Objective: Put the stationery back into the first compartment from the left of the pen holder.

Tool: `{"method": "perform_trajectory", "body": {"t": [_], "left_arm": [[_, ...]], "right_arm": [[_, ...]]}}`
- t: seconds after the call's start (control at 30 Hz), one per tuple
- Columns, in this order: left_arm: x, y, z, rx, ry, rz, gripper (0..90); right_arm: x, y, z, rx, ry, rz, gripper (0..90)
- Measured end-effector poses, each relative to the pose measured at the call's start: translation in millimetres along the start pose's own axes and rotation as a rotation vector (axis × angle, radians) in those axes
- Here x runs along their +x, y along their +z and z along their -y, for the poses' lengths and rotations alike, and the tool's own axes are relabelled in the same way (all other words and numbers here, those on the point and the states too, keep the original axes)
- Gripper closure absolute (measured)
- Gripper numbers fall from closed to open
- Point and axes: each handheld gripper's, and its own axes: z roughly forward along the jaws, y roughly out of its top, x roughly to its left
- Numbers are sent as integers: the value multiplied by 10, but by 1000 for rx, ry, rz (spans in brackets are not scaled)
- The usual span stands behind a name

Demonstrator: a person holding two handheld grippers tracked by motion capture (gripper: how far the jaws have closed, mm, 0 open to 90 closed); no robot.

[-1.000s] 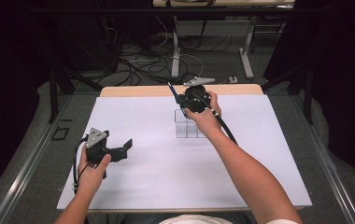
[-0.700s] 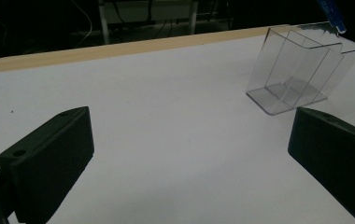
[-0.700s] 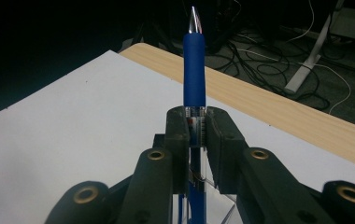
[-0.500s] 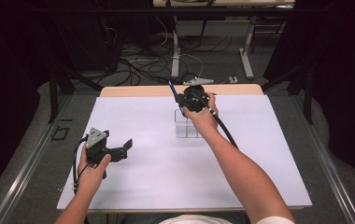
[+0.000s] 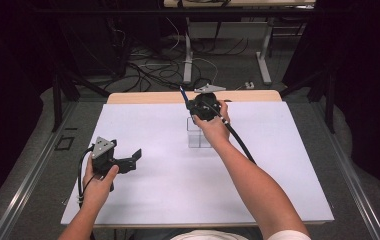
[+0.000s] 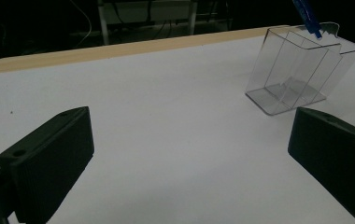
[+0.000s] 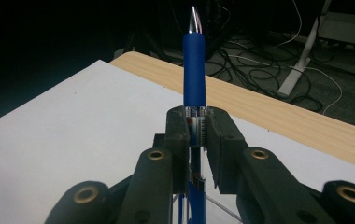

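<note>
A clear plastic container [image 5: 199, 136] with an inner divider stands upright on the white tabletop [image 5: 178, 190], toward the back middle. My right gripper [image 5: 192, 104] hovers just above and behind it, shut on a blue pen [image 5: 183, 94]. In the right gripper view the pen [image 7: 194, 65] stands straight up out of the gripper [image 7: 197, 126], silver tip uppermost. My left gripper [image 5: 128, 162] rests low over the table's left side, open and holding nothing. In the left gripper view the gripper [image 6: 192, 154] faces the container [image 6: 297, 74], with the pen's end [image 6: 306, 16] above its rim.
A light wooden strip [image 5: 148, 96] runs along the table's far edge. Beyond it are dark floor, tangled cables [image 5: 153, 65] and white desk legs [image 5: 265, 60]. Metal rails [image 5: 33, 170] flank the table on both sides.
The right hand has shifted slightly left over the container, still gripping the pen. The left hand has stayed put.
</note>
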Motion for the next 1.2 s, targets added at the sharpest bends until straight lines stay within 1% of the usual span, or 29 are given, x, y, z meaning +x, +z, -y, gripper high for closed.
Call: {"method": "perform_trajectory", "body": {"t": [0.17, 0.23, 0.3, 0.37, 0.4, 0.47, 0.5, 0.57, 0.83, 0.97, 1.13, 1.17, 1.2], "left_arm": [[-1, 2, 1, 0, 1, 1, 1], [2, 1, -1, 1, 9, -2, 1], [-3, 2, 1, 0, 0, 1, 1], [-2, 2, 1, 0, 2, 0, 1], [3, 1, 0, 1, 9, -2, 1], [2, 2, 0, 2, 9, -2, 1], [1, 2, 0, 2, 9, -2, 1], [-6, 5, 2, 2, 0, 1, 1], [-3, 5, 1, 1, 4, 0, 1], [-4, 5, 1, 2, 3, 0, 1], [-7, 7, 0, 3, 4, 1, 1], [-2, 5, -2, 3, 12, -2, 1], [-1, 5, -3, 3, 11, -2, 1]], "right_arm": [[34, 21, 26, -25, -11, 13, 796], [44, 24, 35, -17, -19, 18, 795], [53, 31, 49, -19, -23, 16, 796], [61, 40, 61, -21, -28, 22, 795], [61, 45, 66, -21, -32, 22, 795], [65, 51, 74, -12, -30, 14, 796], [60, 55, 77, -11, -36, 18, 795], [62, 63, 83, -10, -35, 19, 796], [71, 86, 99, -1, -37, 21, 795], [72, 93, 113, 10, -45, 19, 795], [73, 105, 140, 32, -43, 17, 795], [71, 106, 145, 32, -44, 17, 795], [67, 104, 151, 36, -48, 17, 795]]}}
